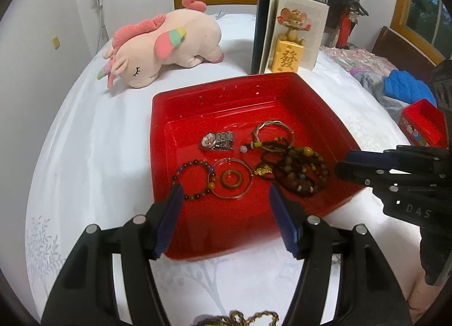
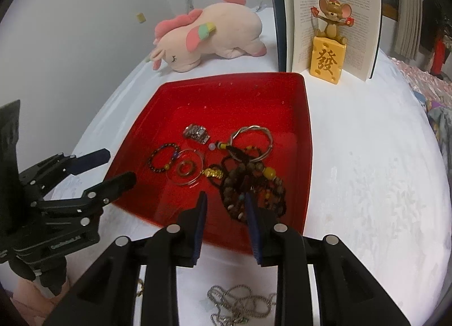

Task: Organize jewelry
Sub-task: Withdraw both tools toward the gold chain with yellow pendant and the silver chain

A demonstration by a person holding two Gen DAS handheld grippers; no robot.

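A red tray (image 1: 197, 105) (image 2: 299, 116) on the white table holds jewelry: a watch (image 1: 217, 140) (image 2: 196, 131), a dark beaded bracelet (image 1: 195, 180) (image 2: 162, 159), thin silver rings around a brown ring (image 1: 231, 179) (image 2: 185, 169), a silver bangle (image 1: 272, 131) (image 2: 251, 142), a gold charm (image 2: 213, 173) and a pile of brown beads (image 1: 302, 174) (image 2: 254, 193). My left gripper (image 1: 224, 198) is open and empty above the tray's near part. My right gripper (image 2: 224, 204) is open and empty over the bead pile; it shows at the right in the left wrist view (image 1: 343, 163). A silver chain (image 2: 240, 303) and a gold chain (image 1: 240, 319) lie in front of the tray.
A pink plush unicorn (image 1: 166, 43) (image 2: 209, 34) lies behind the tray. An open book (image 1: 285, 32) (image 2: 333, 29) stands with a mouse figurine (image 1: 291, 43) (image 2: 329, 43) on a yellow block. A small red box (image 1: 423, 123) sits at the right, near blue cloth (image 1: 406, 85).
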